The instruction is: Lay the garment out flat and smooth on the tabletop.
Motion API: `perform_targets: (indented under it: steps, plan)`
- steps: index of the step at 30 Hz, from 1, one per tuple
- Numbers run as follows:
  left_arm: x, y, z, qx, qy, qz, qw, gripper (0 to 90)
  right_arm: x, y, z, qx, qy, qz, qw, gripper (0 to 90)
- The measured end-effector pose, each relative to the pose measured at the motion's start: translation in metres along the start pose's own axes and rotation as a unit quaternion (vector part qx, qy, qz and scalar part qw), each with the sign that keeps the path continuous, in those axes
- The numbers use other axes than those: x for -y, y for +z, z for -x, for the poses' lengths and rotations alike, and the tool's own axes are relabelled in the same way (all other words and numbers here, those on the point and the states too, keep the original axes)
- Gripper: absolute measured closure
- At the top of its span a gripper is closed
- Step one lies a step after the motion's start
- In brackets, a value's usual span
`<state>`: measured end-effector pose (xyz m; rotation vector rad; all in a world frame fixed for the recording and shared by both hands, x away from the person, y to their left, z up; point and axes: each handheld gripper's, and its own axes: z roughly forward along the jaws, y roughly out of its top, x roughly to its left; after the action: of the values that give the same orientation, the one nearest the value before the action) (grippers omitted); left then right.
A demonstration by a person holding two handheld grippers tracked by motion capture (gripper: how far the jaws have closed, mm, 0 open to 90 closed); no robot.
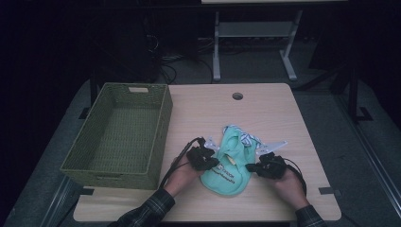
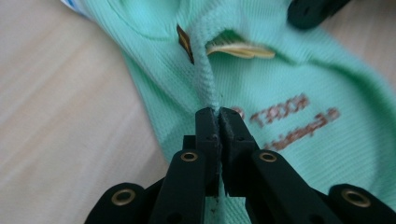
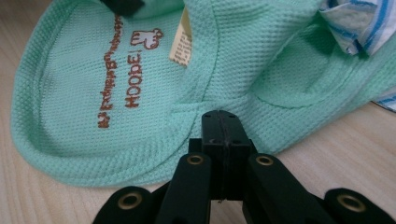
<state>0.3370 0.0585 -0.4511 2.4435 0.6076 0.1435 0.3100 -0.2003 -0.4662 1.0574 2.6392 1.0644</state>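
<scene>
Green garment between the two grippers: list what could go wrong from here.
1. The left gripper pinches only a thin ridge of the green garment; it may slip free on lifting.
2. The right gripper is shut at the hem; uneven pulls could stretch the knit.
3. The striped cloth lies tucked into it and might get dragged toward the basket.

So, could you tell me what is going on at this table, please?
A person is working on a small mint-green garment lying on the wooden table, with a gripper in each hand. The left gripper is shut, pinching a ridge of the fabric. The right gripper is shut at the garment's other edge. A woven green basket stands to the left with nothing in it.
</scene>
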Motion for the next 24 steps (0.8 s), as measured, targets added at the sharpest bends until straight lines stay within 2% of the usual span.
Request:
perform_targets:
  steps: [7, 8, 9, 14, 19, 24]
  plan:
    - [0.004, 0.002, 0.0, 0.012, -0.003, -0.003, 0.9999, 77.0, 0.0, 0.0, 0.001, -0.001, -0.002, -0.001, 1.0, 89.5]
    - [0.004, 0.001, 0.0, 0.014, -0.005, 0.0, 0.9999, 72.5, 0.0, 0.0, 0.002, -0.001, -0.005, 0.0, 1.0, 89.0]
    - [0.004, -0.001, 0.0, 0.013, -0.003, 0.0, 0.9999, 71.7, 0.0, 0.0, 0.002, -0.001, -0.004, 0.001, 1.0, 88.4]
    - [0.006, -0.018, -0.008, 0.005, -0.019, 0.031, 0.9993, 70.2, 0.001, -0.001, 0.002, 0.0, 0.0, 0.0, 1.0, 87.1]
    - [0.008, -0.016, -0.009, 0.007, -0.019, 0.026, 0.9995, 69.6, 0.0, -0.003, 0.004, 0.005, -0.001, -0.001, 1.0, 83.2]
    - [0.007, -0.011, -0.003, 0.011, -0.006, 0.016, 0.9998, 67.9, -0.008, -0.014, 0.013, 0.02, 0.002, 0.025, 0.9995, 81.5]
